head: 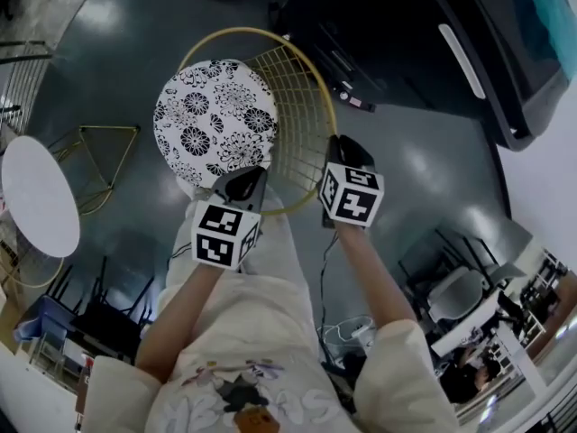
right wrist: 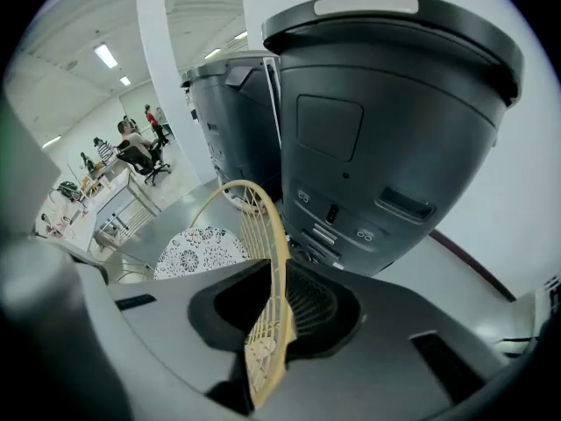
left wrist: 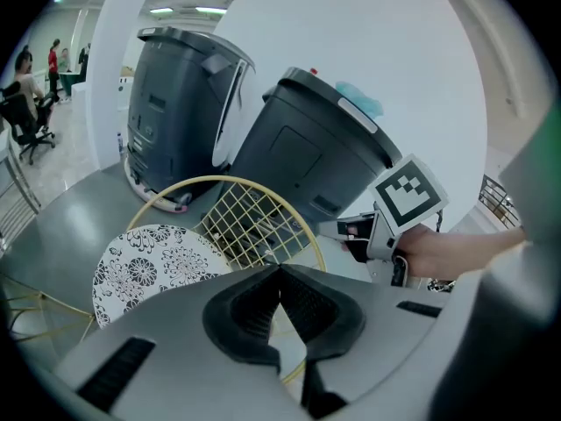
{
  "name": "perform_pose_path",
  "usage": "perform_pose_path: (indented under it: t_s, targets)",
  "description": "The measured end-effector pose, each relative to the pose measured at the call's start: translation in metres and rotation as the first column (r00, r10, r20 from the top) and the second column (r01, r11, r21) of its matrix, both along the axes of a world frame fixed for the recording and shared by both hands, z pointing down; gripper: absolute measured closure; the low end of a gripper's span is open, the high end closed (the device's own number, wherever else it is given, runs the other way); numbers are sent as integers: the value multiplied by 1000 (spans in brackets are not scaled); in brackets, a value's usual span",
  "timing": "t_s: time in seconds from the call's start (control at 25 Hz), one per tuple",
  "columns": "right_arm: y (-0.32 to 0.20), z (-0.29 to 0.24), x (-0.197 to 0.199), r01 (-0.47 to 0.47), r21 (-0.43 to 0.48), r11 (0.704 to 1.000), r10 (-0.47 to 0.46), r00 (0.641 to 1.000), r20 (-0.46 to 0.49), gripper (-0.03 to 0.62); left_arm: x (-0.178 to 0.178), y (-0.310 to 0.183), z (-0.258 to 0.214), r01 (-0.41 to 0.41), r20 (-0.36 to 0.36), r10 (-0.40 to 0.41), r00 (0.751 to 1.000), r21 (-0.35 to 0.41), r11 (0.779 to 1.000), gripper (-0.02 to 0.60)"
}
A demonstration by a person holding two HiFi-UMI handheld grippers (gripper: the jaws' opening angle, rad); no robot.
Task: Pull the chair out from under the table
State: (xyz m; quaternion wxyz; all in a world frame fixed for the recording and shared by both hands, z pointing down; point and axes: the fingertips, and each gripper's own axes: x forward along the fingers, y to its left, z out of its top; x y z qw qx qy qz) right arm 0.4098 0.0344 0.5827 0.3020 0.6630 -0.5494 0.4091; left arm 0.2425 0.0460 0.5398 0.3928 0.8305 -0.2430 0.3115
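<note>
Gold wire chair (head: 299, 106), black-and-white floral cushion (head: 215, 120)

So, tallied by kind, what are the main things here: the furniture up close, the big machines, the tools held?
Gold wire chair: 1
Floral seat cushion: 1
Round white table: 1
Dark grey machines: 2
Grippers: 2 (left gripper, right gripper)
Total: 7

The gold wire-backed chair (head: 243, 115), round floral seat, stands upright well apart from the white table (head: 36, 197).

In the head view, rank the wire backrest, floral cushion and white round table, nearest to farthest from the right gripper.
1. Wire backrest, held by the right gripper itself.
2. Floral cushion, to its left.
3. White round table, far left.
</note>
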Motion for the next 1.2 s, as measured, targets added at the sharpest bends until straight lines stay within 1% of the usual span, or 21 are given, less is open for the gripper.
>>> perform_pose_path:
  t_s: [0.12,0.28,0.4,0.48,0.56,0.68,0.84,1.0,1.2]
  targets:
    - [-1,-14,-11,4,22,1000,-4,1000,-1,540,-11,-4,-7,-6,1,6,1000,14,1000,572]
    - [3,-27,-29,-3,27,1000,3,1000,5,542,-30,-12,-19,-1,-4,1,1000,33,999,572]
    - [2,-38,-54,-3,40,999,2,1000,31,542,-47,-20,-30,5,-15,-5,1000,51,999,572]
    - [0,-45,-77,16,56,998,-20,998,67,543,-60,-24,-38,11,-18,-10,1000,63,998,572]
    - [0,-51,-102,47,67,997,-53,994,95,545,-73,-28,-45,15,-16,-13,1000,78,997,572]
    - [0,-59,-135,96,86,992,-105,988,111,548,-93,-34,-56,32,-17,-30,999,103,994,572]
    - [-5,-73,-178,182,117,976,-196,973,119,554,-129,-43,-73,114,-44,-109,993,122,986,572]
    - [-11,-90,-234,273,144,951,-291,949,126,560,-173,-41,-89,175,-63,-168,984,127,976,572]
    - [-17,-112,-298,371,193,908,-399,907,135,562,-218,-30,-107,230,-82,-220,972,138,963,572]
